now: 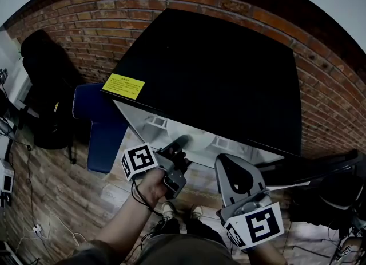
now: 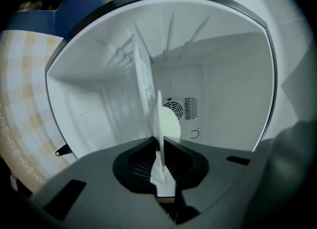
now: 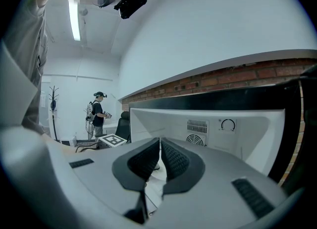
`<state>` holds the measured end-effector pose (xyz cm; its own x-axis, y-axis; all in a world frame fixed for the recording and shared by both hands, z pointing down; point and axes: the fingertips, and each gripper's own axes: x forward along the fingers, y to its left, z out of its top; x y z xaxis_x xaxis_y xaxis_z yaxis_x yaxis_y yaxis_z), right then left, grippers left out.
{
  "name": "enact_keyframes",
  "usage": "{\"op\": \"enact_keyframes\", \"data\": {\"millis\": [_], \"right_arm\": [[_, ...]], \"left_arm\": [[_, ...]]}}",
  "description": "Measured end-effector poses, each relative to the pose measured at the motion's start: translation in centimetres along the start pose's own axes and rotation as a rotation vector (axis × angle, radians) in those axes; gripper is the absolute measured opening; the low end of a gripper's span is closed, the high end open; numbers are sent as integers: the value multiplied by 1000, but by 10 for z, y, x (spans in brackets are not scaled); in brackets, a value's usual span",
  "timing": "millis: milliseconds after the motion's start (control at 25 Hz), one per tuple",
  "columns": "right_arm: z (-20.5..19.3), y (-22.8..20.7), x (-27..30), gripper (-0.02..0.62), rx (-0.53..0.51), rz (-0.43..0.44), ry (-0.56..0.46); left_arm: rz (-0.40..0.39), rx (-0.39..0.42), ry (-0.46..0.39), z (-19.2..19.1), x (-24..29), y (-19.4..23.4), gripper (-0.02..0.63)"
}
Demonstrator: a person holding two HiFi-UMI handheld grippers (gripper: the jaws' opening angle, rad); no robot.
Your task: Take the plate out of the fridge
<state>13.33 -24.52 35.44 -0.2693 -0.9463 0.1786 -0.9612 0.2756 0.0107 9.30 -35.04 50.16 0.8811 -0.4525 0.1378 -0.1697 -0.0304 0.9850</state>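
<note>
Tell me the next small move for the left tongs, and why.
Probably draw the left tongs straight back out of the fridge, keeping their roll steady. They are shut on the rim of the white plate, which shows edge-on with the fridge's walls around it, so it seems not yet out. The right tongs are shut and empty.

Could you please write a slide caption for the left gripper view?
Left gripper shut on the rim of a white plate, seen edge-on against the interior of the open fridge.
</note>
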Motion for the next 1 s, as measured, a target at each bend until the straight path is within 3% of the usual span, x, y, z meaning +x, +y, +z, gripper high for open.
{"op": "enact_keyframes", "data": {"millis": [320,760,1000], "right_arm": [[5,1,-11,31,-4,-8,-16],[29,8,-30,31,-56,-8,-75],[51,5,-39,32,-83,-9,-120]], "left_arm": [[9,22,-12,-1,-8,-5,37],[-74,-64,-50,-9,-30,-34,34],[-92,-46,-69,-6,-51,-57,34]]}}
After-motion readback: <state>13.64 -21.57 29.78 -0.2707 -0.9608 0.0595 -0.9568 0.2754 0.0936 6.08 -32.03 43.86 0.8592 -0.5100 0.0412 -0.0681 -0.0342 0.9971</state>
